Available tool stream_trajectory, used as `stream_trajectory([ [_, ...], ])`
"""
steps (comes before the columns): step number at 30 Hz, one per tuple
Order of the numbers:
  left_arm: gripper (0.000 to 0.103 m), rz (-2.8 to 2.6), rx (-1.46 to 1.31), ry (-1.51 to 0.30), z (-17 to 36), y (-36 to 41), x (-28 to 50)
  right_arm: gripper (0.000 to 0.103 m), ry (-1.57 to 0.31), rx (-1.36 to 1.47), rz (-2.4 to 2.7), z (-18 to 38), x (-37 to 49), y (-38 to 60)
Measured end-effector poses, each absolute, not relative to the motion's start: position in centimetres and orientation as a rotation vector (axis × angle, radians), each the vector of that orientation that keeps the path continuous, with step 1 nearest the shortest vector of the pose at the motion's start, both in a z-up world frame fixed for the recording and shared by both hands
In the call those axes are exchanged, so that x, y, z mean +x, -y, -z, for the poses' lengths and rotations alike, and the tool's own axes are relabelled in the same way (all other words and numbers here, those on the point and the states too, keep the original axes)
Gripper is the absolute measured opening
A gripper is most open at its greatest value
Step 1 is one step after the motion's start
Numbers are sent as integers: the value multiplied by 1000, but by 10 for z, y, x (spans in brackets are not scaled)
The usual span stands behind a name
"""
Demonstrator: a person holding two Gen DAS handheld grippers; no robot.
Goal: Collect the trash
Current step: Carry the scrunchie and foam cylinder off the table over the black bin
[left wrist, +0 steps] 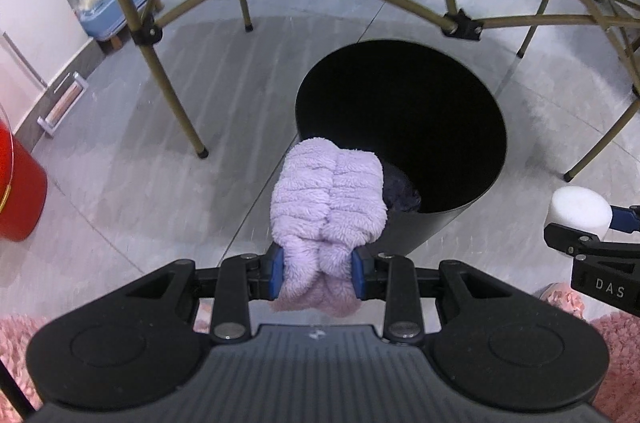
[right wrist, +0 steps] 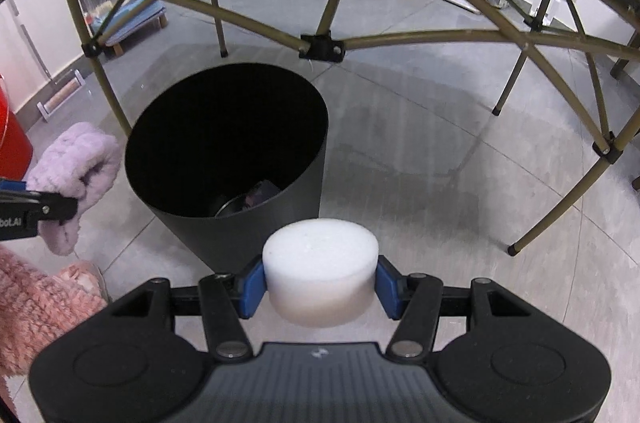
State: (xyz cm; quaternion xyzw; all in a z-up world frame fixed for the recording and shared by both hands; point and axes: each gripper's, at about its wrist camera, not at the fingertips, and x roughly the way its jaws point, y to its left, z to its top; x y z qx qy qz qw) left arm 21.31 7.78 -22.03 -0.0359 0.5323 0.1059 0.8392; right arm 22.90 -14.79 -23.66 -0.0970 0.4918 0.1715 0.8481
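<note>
I have the left gripper point(left wrist: 318, 273) clamped on a lilac fuzzy cloth point(left wrist: 328, 195), the right gripper point(right wrist: 320, 287) on a white foam disc point(right wrist: 320, 273) (both just short of the black bin point(right wrist: 228, 143)).

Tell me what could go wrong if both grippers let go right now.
The white foam puck in the right gripper sits short of the black bin's rim, so it would likely hit the floor. The lilac fuzzy cloth in the left gripper only overlaps the near rim and might drape over it or slide outside.
</note>
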Motion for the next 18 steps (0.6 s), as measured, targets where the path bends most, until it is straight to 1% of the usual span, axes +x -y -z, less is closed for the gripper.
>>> stream_trajectory([
  [5, 32, -231, -96, -1157, 224, -80, 217, 55, -1056, -199, -357, 245, 233, 149],
  [18, 32, -256, -113, -1152, 217, -77, 225, 55, -1075, -191, -326, 250, 238, 154],
])
